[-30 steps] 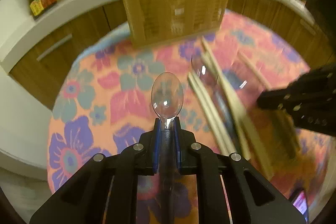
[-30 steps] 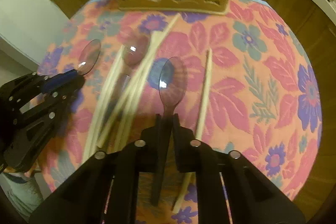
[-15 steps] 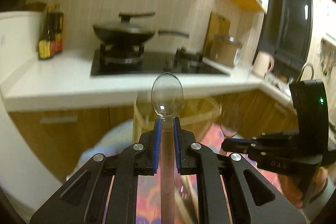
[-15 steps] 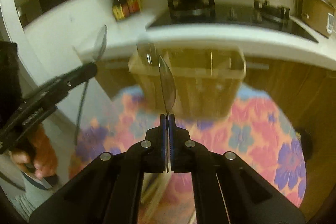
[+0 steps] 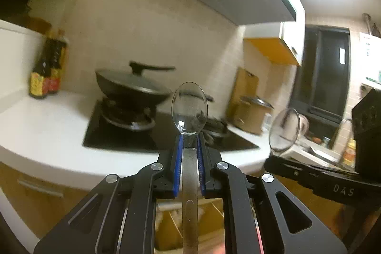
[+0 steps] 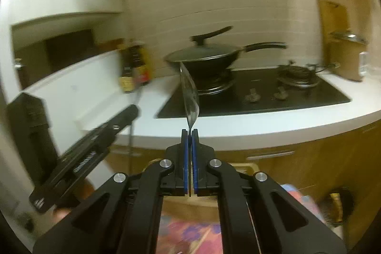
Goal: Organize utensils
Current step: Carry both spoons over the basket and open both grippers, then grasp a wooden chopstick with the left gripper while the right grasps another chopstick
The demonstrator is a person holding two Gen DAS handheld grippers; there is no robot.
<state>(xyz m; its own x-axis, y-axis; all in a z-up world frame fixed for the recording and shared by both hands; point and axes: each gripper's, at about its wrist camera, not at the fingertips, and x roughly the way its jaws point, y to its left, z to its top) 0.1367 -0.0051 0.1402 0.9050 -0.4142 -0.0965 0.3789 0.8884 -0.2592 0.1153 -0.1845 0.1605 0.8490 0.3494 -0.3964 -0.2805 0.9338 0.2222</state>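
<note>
A: Clear plastic, both of them. The left gripper [image 5: 189, 146] has its jaws clamped on the neck of a spoon [image 5: 189, 108], bowl facing the camera, handle running back between the blue pads [image 5: 177, 166].

B: And the right gripper [image 6: 189, 135]?

A: Jaws pressed nearly together on a second spoon [image 6: 189, 93], held edge-on, so only a thin curved sliver of the bowl shows above the tips.

B: Where are they relative to the wok [image 6: 204, 58]?

A: Both spoons are held up in the air in front of the wok, which sits lidded on the hob [image 6: 297, 94]. From the left view, the second spoon's bowl shows right of the wok, with the right gripper's black body below it.

B: Anything else near the wok?

A: Sauce bottles [image 6: 134, 68] stand left of it on the tabletop [image 5: 47, 120]; a metal pot [image 6: 347, 56] stands to its right. Below, a tan basket [image 5: 171, 225] shows between the left gripper's arms, blurred, and a bit of floral cloth [image 6: 190, 235] under the right one.
</note>
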